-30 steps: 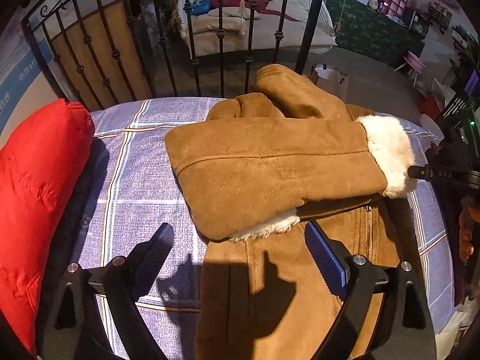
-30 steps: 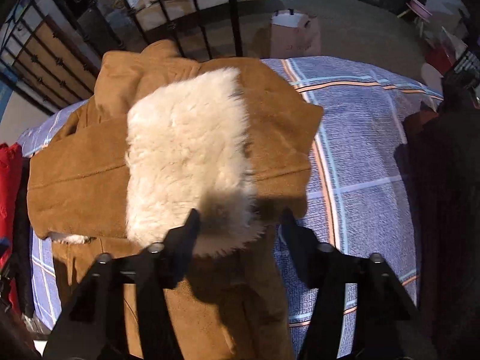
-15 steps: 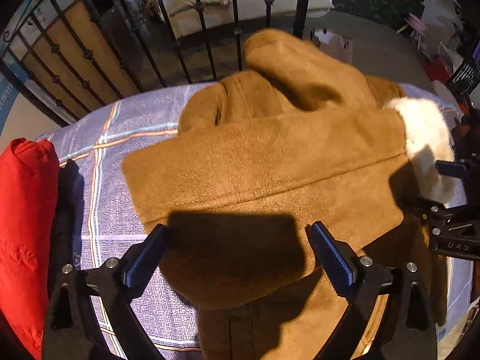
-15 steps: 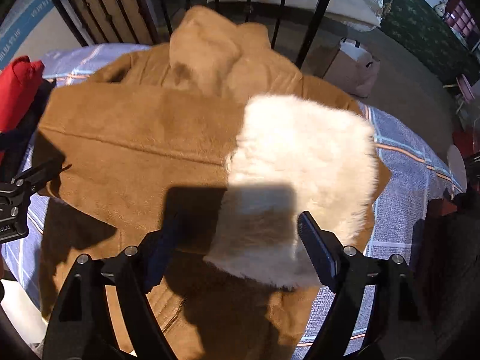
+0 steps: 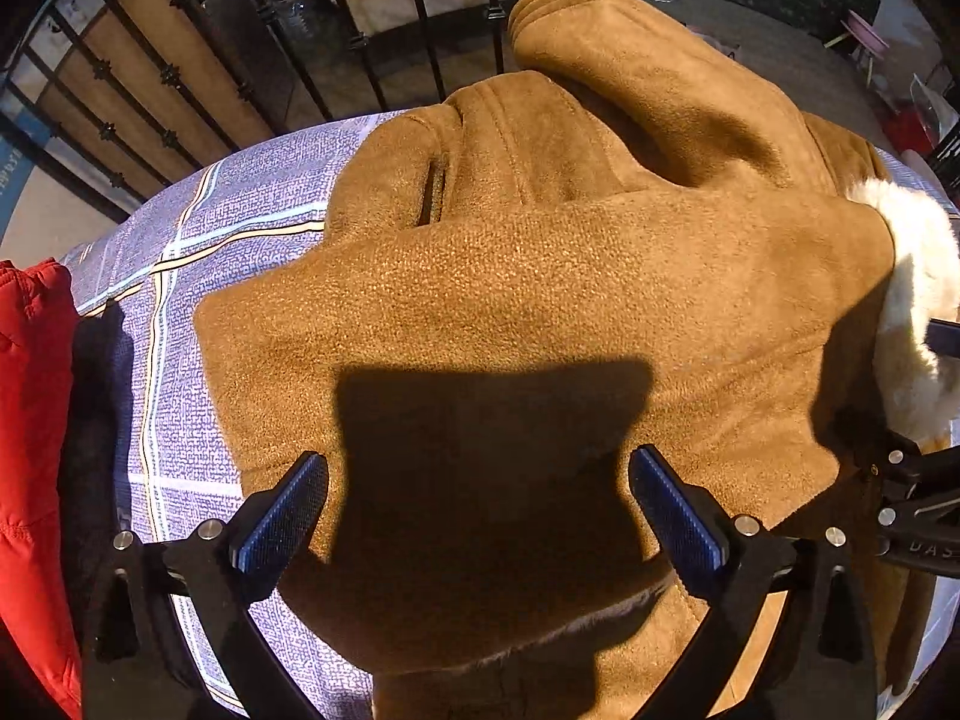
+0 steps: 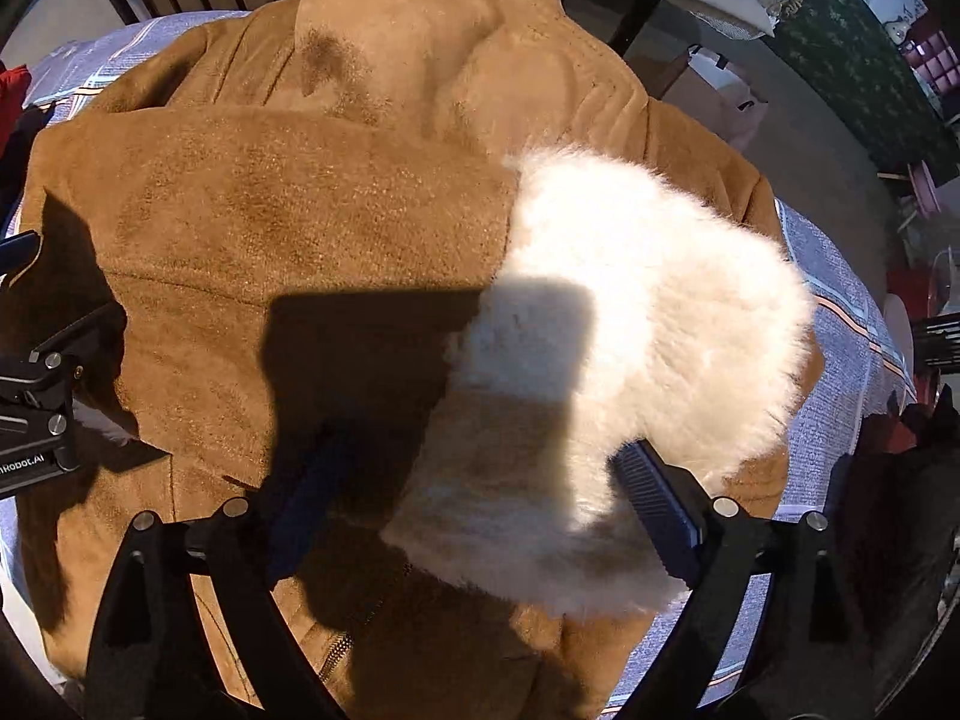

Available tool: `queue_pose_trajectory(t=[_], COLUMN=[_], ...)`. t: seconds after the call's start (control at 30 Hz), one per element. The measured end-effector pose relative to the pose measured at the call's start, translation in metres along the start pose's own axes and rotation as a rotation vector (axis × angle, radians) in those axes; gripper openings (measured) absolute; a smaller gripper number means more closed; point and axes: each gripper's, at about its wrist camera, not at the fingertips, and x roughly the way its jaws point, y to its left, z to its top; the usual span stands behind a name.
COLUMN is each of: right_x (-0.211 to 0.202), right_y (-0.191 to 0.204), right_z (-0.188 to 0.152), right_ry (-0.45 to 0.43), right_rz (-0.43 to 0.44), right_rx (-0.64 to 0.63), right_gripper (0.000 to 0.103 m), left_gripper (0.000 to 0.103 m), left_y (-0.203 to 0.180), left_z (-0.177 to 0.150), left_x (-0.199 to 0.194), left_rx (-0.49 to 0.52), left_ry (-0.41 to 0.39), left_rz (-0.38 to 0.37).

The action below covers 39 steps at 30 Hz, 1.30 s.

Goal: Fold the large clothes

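Observation:
A tan suede coat [image 5: 540, 276] lies on a lilac checked sheet [image 5: 240, 210], one sleeve folded across its chest. The sleeve ends in a white fur cuff [image 6: 648, 300], which also shows at the right edge of the left wrist view as the cuff [image 5: 918, 276]. My left gripper [image 5: 477, 462] hangs just above the folded sleeve's elbow end, jaws still opening, pads off the cloth. Over the lower edge of the fur cuff, my right gripper [image 6: 477, 444] is also opening; its right fingertip [image 6: 636, 468] brushes the fur without pinching it. The coat [image 6: 270, 210] fills that view.
A red padded jacket [image 5: 30, 420] and a dark garment [image 5: 90, 420] lie at the sheet's left edge. A black iron railing [image 5: 360, 42] stands behind the coat's collar. Dark clothing [image 6: 900, 510] sits off the right side. Floor and furniture lie beyond the railing.
Both grippers have sunk closer to the coat and their jaws have spread wider. The right gripper has let go of the fur cuff and rolled, so the cuff now sits right of centre.

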Motion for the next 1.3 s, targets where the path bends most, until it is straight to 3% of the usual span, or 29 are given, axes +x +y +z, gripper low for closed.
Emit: queue_pose_trajectory(t=[0.27,0.5,0.67,0.77,0.83,1.0,1.13,1.3], right_x=[0.007,0.003,-0.023,-0.053,-0.059,-0.045,-0.026,-0.013], right_y=[0.001,-0.001,-0.010,-0.029,-0.039,-0.078,-0.114,-0.132], right_z=[0.008,-0.004,-0.020,-0.048,-0.068,-0.139,-0.195,-0.250], right_ry=[0.010,-0.071,-0.134,-0.233,-0.240,-0.144,-0.048,0.010], right_rz=[-0.019,-0.010,0.050,0.149,0.178,0.235,0.303,0.438], right_rx=[-0.001,-0.009,0.024,0.099,0.130,0.259,0.419,0.543], right_gripper=[0.097,0.097,0.097,0.097,0.097,0.097,0.097,0.097], left_gripper=[0.099,0.098,0.092,0.092,0.092,0.082,0.074,0.073], left_y=[0.006,0.007,0.016,0.035,0.051,0.095,0.126,0.131], left_z=[0.010,0.002,-0.016,-0.045,-0.070,-0.136,-0.185,-0.222], left_x=[0.011,0.001,-0.041,-0.067,-0.076,-0.082,-0.079,-0.082], left_rx=[-0.009,0.007,0.014,0.008,0.004,-0.044,-0.148,-0.187], left_ry=[0.049,0.005,-0.066,-0.117,-0.111,-0.038,0.045,0.073], left_rz=[-0.043,-0.046,-0.083,-0.116,-0.121,-0.138,-0.211,-0.276])
